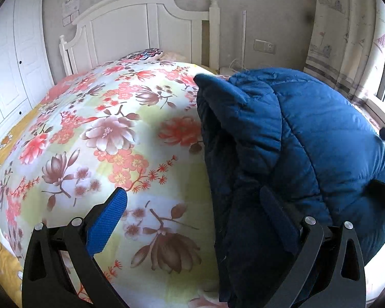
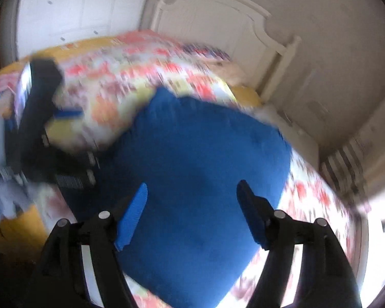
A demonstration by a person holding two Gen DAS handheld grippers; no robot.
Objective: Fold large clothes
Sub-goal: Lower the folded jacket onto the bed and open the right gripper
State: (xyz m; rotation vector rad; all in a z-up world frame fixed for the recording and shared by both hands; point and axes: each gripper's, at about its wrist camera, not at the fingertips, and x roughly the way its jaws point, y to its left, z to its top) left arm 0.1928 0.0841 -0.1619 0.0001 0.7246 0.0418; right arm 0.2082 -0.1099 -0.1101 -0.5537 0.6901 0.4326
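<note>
- Between our left gripper [image 1: 195, 202] fingers, spread apart, lies floral quilt [image 1: 110, 138]; blue padded jacket [image 1: 290, 159] covers the right finger.
- Beneath our right gripper [image 2: 192, 192], fingers apart, the jacket blurs; headboard [image 1: 141, 28] beyond.

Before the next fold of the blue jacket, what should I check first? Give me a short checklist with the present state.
1. Left gripper open: ok, fingers spread wide.
2. Right gripper open: ok.
3. Blue jacket lies on the floral quilt: ok.
4. Jacket held by a gripper: not ok, neither is shut on it.
5. Jacket flat and smooth: not ok, it looks bunched in the left wrist view.
6. Right wrist view sharp: not ok, blurred.
</note>
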